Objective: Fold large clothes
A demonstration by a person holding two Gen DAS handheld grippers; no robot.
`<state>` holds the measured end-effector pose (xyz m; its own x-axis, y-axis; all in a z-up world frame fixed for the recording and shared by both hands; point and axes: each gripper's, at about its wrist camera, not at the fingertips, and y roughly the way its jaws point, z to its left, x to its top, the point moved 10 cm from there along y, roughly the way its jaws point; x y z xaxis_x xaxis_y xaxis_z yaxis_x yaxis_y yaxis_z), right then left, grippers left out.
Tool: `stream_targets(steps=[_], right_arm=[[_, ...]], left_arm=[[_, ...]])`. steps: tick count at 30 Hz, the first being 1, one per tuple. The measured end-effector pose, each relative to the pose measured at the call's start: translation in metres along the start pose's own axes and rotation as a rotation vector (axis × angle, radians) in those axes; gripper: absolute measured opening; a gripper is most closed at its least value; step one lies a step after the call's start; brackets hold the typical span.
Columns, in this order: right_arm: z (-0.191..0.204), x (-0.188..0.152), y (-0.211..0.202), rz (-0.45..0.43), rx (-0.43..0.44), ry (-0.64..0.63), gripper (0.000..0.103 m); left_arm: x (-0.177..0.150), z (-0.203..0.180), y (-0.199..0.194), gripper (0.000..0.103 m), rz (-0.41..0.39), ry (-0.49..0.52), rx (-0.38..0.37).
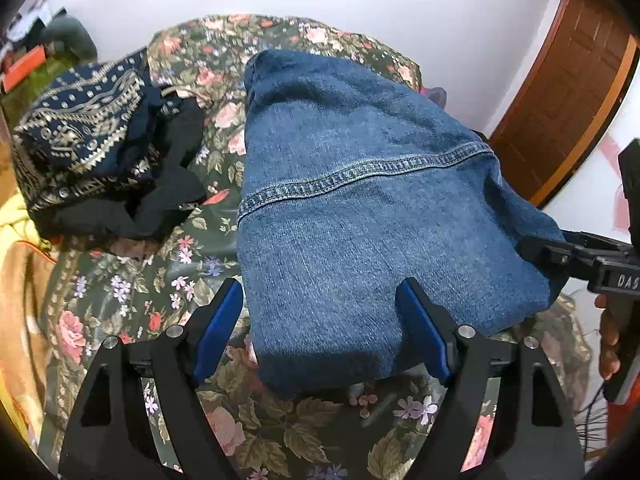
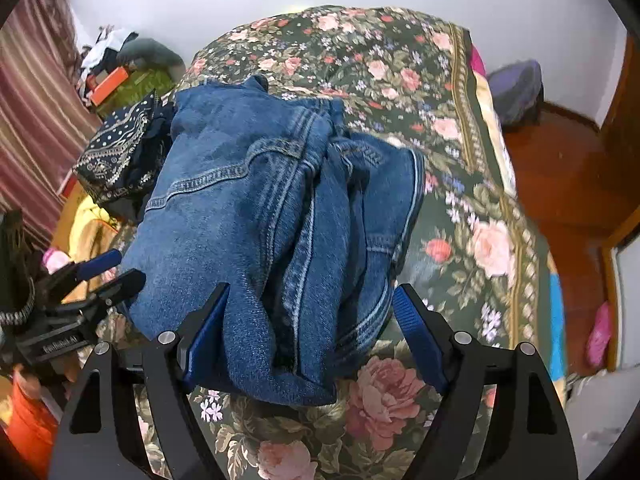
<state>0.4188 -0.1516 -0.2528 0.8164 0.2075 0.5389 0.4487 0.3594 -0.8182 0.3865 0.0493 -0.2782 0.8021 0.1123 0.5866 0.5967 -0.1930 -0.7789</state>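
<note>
The denim garment (image 1: 360, 208) lies folded into a thick bundle on the floral bedspread (image 1: 132, 304), its near edge between the blue pads of both claws. The left gripper (image 1: 320, 320) stands wide, the pads apart from the cloth on either side, holding nothing. The right gripper (image 2: 308, 320) is likewise wide; its left pad sits just against the denim's fold, and whether it presses there is hard to tell, while the right pad is clear of it. From the right wrist view the stacked seams and layers show, but what kind of garment it is cannot be made out. The bundle hides much of the bedspread behind it. To its left sits a navy gold-printed cloth (image 1: 80, 136) heaped over black fabric (image 1: 160, 184), partly cut off. A wooden door (image 1: 568, 96) stands at the right edge.
</note>
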Motion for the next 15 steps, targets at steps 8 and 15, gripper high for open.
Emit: stream_targets(steps=[8,15], right_arm=[[0.012,0.026,0.010,-0.043,-0.019,-0.077,0.078],[-0.012,0.023,0.032,0.010,0.077,0.061,0.079]], left_arm=[[0.017,0.045,0.017,0.079,0.035,-0.164,-0.004],[0.014,0.051,0.047,0.079,0.134,-0.343,-0.249]])
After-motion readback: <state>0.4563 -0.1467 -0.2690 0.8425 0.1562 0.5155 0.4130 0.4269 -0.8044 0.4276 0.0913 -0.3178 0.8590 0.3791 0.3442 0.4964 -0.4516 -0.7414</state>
